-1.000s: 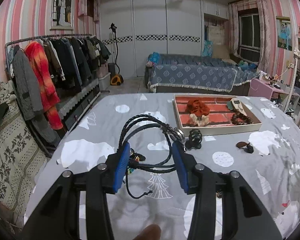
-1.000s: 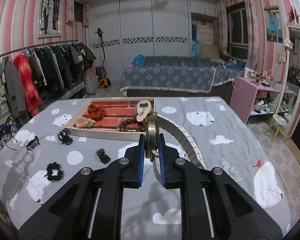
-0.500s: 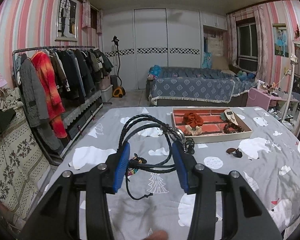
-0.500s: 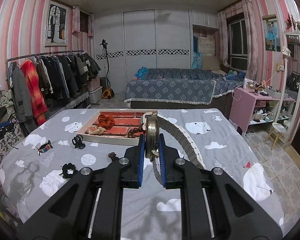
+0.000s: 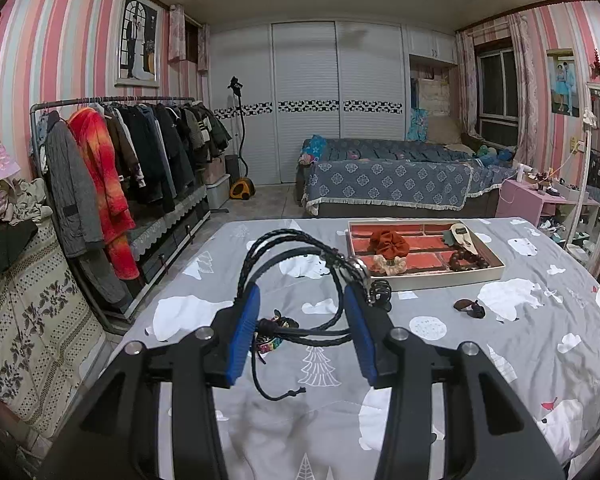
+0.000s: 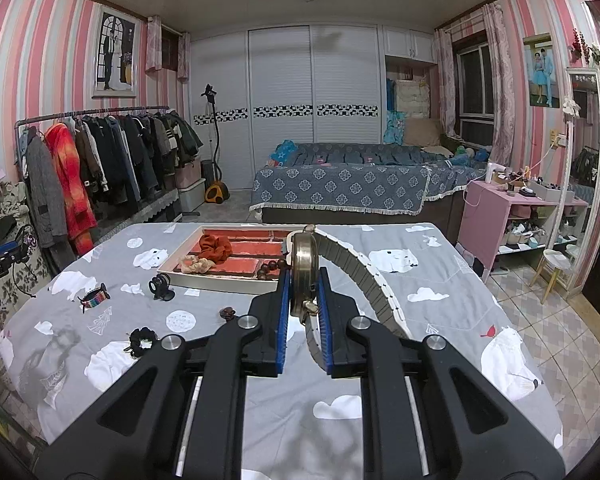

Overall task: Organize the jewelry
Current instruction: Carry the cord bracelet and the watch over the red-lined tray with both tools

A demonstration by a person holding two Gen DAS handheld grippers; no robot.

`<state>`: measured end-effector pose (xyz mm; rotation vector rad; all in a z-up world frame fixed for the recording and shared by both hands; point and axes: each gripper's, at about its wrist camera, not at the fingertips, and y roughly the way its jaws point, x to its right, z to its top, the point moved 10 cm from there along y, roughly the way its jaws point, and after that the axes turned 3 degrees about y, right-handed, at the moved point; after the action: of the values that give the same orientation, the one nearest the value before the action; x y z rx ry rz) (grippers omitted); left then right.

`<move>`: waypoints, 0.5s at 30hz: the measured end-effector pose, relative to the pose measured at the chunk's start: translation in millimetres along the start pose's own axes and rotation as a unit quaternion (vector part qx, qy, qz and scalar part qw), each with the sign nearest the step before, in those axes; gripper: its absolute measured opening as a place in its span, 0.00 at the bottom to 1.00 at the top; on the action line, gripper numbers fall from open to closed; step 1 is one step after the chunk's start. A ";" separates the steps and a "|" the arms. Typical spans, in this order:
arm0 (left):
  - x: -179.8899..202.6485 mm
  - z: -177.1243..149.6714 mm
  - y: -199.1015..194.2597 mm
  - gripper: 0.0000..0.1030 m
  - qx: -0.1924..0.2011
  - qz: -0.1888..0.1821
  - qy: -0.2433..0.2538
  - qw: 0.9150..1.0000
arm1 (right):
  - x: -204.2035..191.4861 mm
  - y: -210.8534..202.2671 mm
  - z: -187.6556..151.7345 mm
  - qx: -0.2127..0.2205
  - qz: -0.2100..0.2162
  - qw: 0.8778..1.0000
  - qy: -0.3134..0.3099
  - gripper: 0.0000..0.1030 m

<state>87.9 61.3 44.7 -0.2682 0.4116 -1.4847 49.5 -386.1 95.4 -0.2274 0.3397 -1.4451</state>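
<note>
Black braided cord bracelet (image 5: 284,248) with metal clasp, held up between the blue pads of the left gripper (image 5: 300,300), loops pressing outward against both pads, loose tail hanging below. Gold-cased wristwatch (image 6: 303,276) with pale link band, clamped edge-on in the right gripper (image 6: 303,292), jaws nearly together on the case, band arching off to the right.

Beyond, on the desk (image 5: 540,352) under a grey polar-bear cloth: shallow white tray (image 5: 440,282) lined in red brick print, holding 1 rust scrunchie (image 5: 388,242), 1 beige scrunchie (image 5: 388,266), 1 dark bead bracelet (image 5: 466,260) and 1 cream hair clip (image 5: 462,234).

Outside the tray, on the cloth: black claw clip (image 6: 161,286), multicoloured woven bracelet (image 6: 94,298), black scrunchie (image 6: 142,338), small brown clip (image 6: 227,313).
</note>
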 end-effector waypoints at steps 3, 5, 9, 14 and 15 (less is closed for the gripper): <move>0.3 0.3 0.4 0.42 0.000 0.001 -0.001 1.000 | -1.0 -0.3 1.2 0.000 0.000 1.000 -0.001 0.14; -0.6 -0.4 0.2 0.42 -0.001 0.000 -0.001 1.000 | -1.2 -0.1 1.0 0.000 0.000 1.000 -0.001 0.14; 0.9 0.9 1.1 0.42 -0.003 -0.003 0.001 1.000 | -1.3 0.7 1.2 -0.002 0.001 1.000 -0.001 0.14; 1.5 6.4 7.3 0.42 -0.003 -0.006 0.000 1.000 | 1.2 7.2 2.8 -0.006 0.002 1.000 -0.001 0.14; 1.5 8.2 10.1 0.42 -0.003 -0.007 0.000 1.000 | 0.9 10.7 4.2 -0.007 0.002 1.000 -0.001 0.14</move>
<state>100.5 60.0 47.7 -0.2763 0.4163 -1.4967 61.0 -386.0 95.5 -0.2395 0.3477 -1.4391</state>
